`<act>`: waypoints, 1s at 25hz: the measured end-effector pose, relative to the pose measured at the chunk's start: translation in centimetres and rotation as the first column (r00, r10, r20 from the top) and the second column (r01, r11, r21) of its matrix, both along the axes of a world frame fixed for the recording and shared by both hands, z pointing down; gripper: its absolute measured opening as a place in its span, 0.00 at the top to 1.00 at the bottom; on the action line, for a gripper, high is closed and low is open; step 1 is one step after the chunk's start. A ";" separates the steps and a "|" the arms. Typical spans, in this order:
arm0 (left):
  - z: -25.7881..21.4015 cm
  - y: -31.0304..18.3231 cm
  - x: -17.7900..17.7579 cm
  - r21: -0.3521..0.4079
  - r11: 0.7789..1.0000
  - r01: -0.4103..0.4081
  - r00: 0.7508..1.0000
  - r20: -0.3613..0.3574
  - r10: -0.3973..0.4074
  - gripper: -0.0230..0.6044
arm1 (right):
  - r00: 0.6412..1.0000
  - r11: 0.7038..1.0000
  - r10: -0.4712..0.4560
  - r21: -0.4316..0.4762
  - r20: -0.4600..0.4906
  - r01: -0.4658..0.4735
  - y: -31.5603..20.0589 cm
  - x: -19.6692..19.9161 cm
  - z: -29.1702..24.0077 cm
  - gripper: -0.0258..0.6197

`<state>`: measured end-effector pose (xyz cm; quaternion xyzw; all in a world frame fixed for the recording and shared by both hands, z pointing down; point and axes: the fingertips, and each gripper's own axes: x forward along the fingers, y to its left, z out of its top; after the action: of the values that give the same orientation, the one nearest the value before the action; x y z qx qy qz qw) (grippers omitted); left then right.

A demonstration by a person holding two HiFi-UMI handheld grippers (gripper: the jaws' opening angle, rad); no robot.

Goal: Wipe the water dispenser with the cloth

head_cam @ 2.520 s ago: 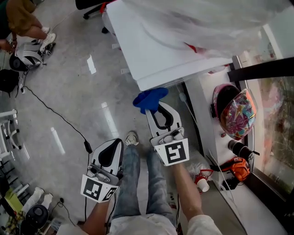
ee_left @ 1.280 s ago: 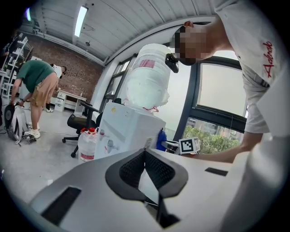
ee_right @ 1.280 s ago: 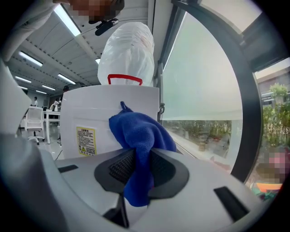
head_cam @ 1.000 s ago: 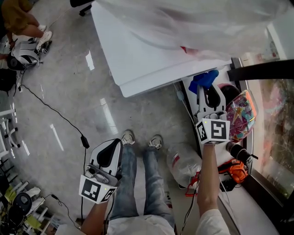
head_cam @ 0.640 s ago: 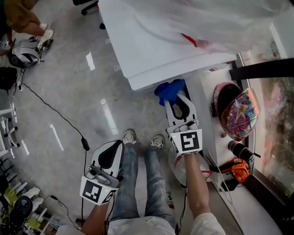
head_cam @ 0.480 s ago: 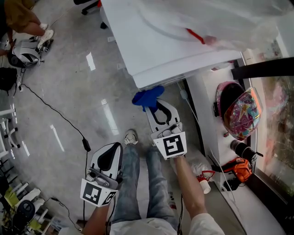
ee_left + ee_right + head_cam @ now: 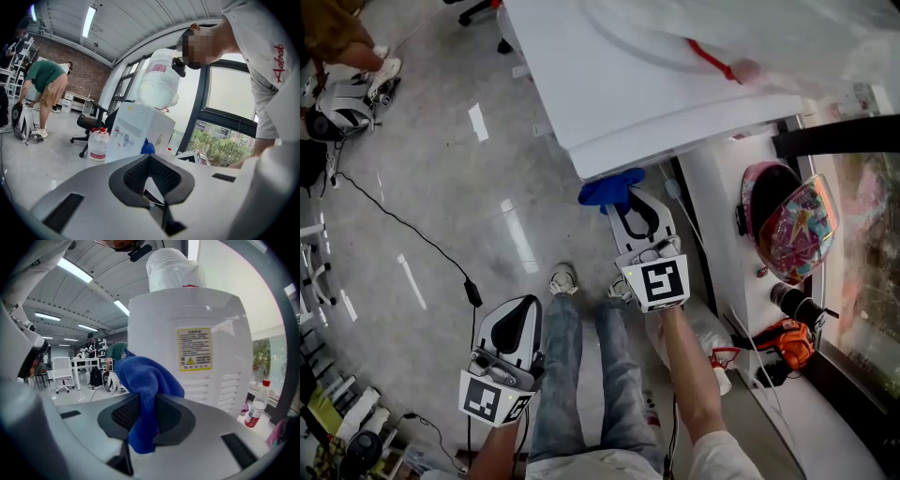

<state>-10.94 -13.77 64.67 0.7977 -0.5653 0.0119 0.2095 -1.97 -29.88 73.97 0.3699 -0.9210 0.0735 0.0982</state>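
Wiping step in hand. Right gripper [image 7: 623, 199] has its fingers clamped on the blue cloth [image 7: 607, 187], centre of the head view, bunched right at the white side wall of the water dispenser [image 7: 619, 84] (touching or just off, cannot tell). In the right gripper view the cloth hangs lower centre, with the yellow label [image 7: 194, 349] and vents behind it. Left gripper [image 7: 517, 323] sits lower left, fingers together, empty, well apart from the dispenser. Next move likely calls for pressing the cloth flat on that side and sweeping across.
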 end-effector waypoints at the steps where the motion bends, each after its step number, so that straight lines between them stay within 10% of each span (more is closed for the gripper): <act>1: 0.1 -0.2 0.2 0.000 1.000 -0.003 1.000 -0.001 0.003 0.95 | 0.999 1.000 0.027 -0.005 -0.018 -0.027 -0.7 1.5 0.5 0.81; 15: 1.4 -2.3 2.7 0.000 1.000 -0.020 0.999 0.032 0.020 0.95 | 0.958 0.963 0.271 0.023 -0.093 -0.270 -10.6 16.5 3.2 0.81; 25: 1.0 -2.1 3.0 0.006 1.000 -0.018 1.000 0.015 0.018 0.95 | 0.964 0.967 0.249 -0.023 -0.093 -0.253 -8.0 15.0 4.4 0.81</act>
<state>-7.91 -15.90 65.71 0.8035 -0.5595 0.0179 0.2026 13.08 -37.84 78.39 0.4847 -0.8599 0.0846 0.1356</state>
